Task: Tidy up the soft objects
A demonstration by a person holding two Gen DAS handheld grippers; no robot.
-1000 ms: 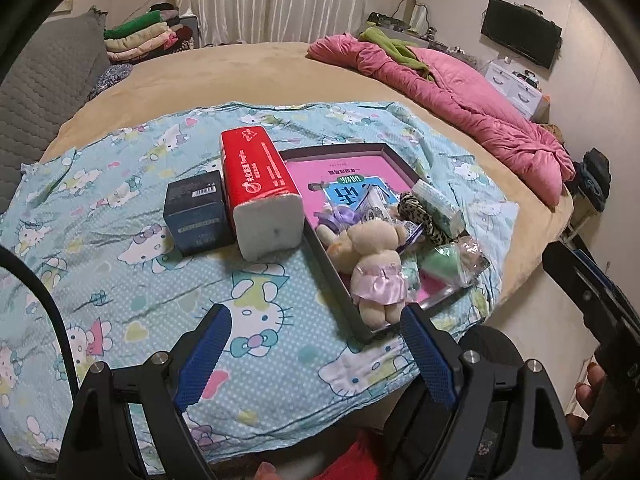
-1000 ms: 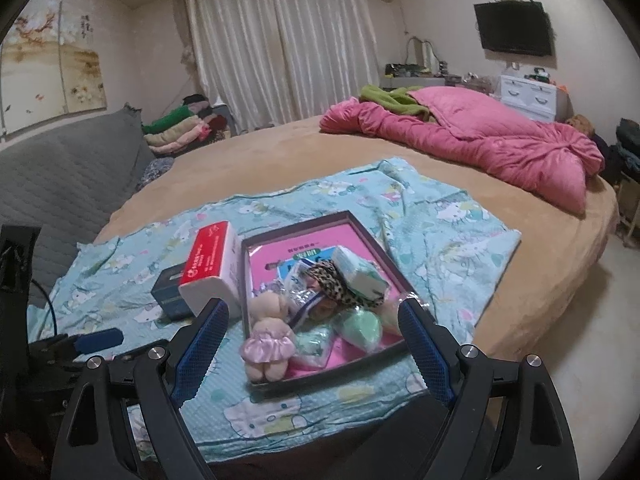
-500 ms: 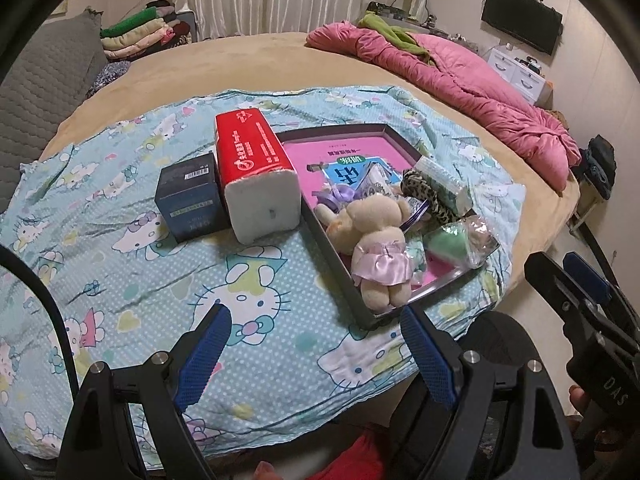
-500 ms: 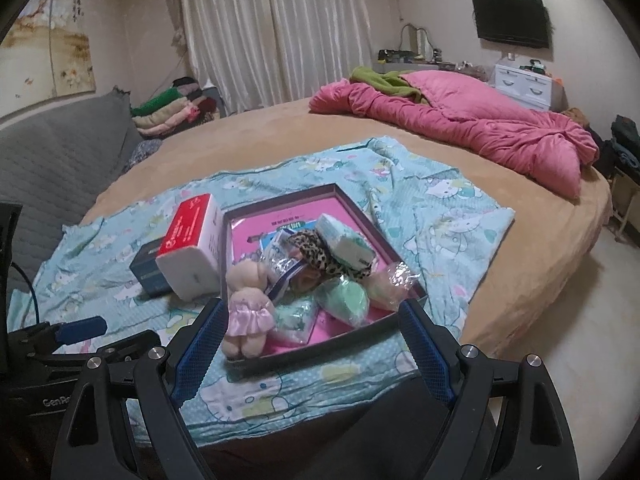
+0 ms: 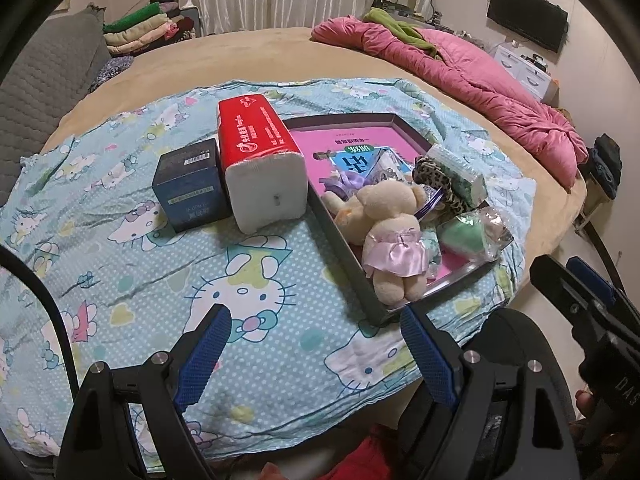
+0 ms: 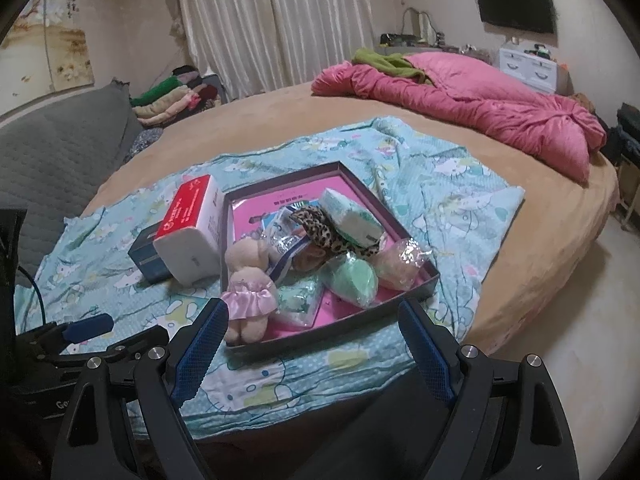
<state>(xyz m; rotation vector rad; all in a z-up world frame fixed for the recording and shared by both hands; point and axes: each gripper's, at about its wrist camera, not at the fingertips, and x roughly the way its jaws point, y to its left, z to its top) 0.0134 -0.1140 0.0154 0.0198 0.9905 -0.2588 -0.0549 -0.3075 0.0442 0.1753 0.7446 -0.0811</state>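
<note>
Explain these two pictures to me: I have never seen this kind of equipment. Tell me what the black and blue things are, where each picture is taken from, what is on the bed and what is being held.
There is no robot here. A person carries a pair of hand-held tongs in each hand, and a wide-angle camera on each pair looks forward along its blue-padded fingers. One picture comes from the left tongs, the other from the right tongs. Both pairs are open and hold nothing.

On the bed lies a cartoon-cat sheet. On it stand a dark blue box, a red and white tissue pack and a shallow tray. The tray holds a teddy bear in a pink skirt, a leopard-print item, a green pouch and other small packets.
</note>
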